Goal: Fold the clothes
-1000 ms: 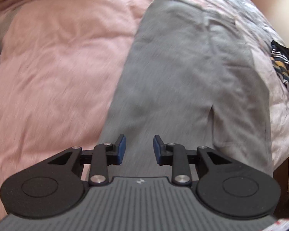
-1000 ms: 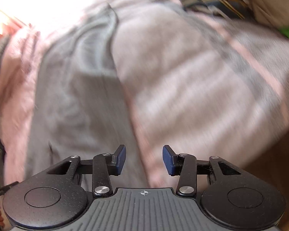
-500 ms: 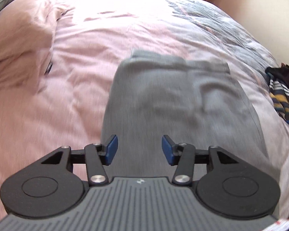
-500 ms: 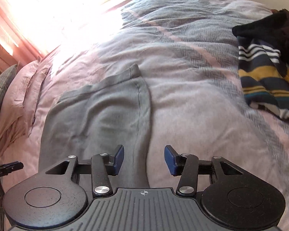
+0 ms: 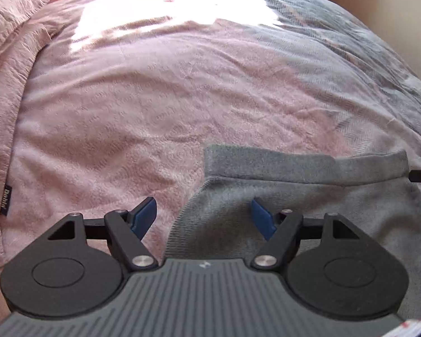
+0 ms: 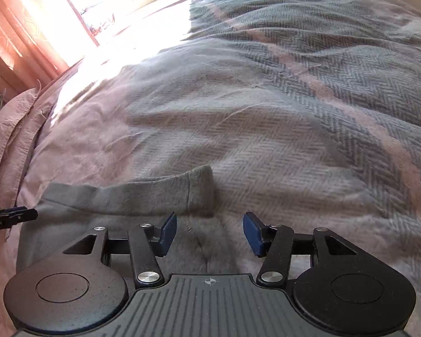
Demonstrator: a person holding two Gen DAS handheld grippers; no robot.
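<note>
The grey garment (image 5: 308,213) lies flat on the bed (image 5: 154,98) near its front edge, soft and limp, best pinched at the thick banded hem's two corners; left gripper (image 5: 204,217) and right gripper (image 6: 209,233) jaws, just opening, hold nothing.

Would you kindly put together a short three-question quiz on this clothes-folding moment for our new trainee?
1. True or false: the left gripper is shut on the grey garment.
2. Which edge of the garment does the right gripper hover over? A) the one nearer the pink cover B) the one nearer the grey herringbone blanket
3. What band runs across the garment's far end?

Key:
1. False; its jaws stand open, nothing gripped.
2. B
3. A folded waistband.
</note>
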